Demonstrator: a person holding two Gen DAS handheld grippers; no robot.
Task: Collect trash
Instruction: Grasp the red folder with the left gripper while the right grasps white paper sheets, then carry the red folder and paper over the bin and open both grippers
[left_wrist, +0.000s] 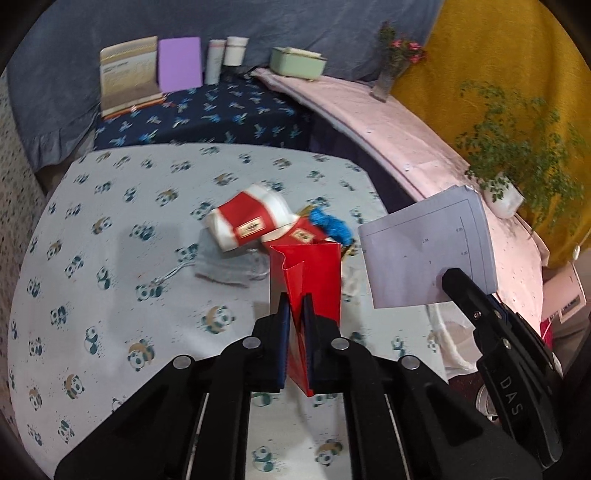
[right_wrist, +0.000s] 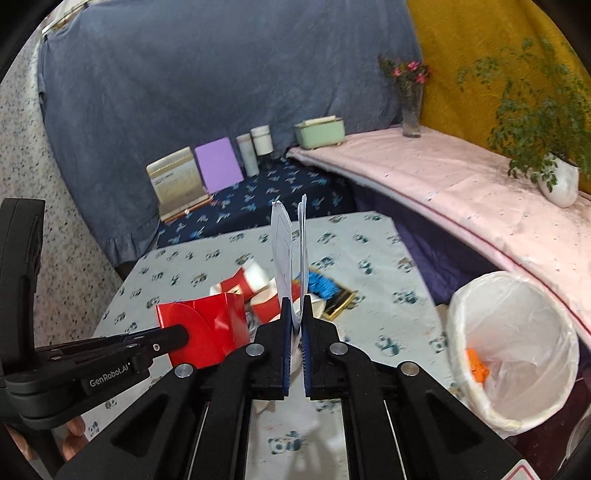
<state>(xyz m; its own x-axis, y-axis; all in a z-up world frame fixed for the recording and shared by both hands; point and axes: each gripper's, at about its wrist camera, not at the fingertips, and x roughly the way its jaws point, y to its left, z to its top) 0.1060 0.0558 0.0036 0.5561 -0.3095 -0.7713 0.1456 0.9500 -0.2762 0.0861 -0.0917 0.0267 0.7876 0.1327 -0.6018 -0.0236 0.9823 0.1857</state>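
Now, step in hand: both pieces of trash are gripped and held above the table, so the carry to the bin looks to be the stage reached.
Left gripper (left_wrist: 295, 306): clamped on the red box (left_wrist: 310, 280), pads pinching a folded edge; the box hangs clear of the panda cloth (left_wrist: 110, 288).
Right gripper (right_wrist: 295, 314): clenched on the folded paper (right_wrist: 291, 243), which stands up edge-on between the pads.
Paper from the other side: in the left wrist view it shows flat, with faint printed lines, just beside the red box.
Bin (right_wrist: 517, 295): white, lined with a clear bag, off the table's right edge below the pink ledge (right_wrist: 461, 184); something orange already lies inside.
Left on the table: red-and-white cartons (left_wrist: 247, 221), a blue scrap (left_wrist: 332, 223) and a grey mask (left_wrist: 229, 266), heaped near the middle.
Next move: likely a swing to the right, over the bin's mouth, then a release; the paper goes first, being nearer.
Watch for: the box is held only by a thin flap and could slip or twist on the way.
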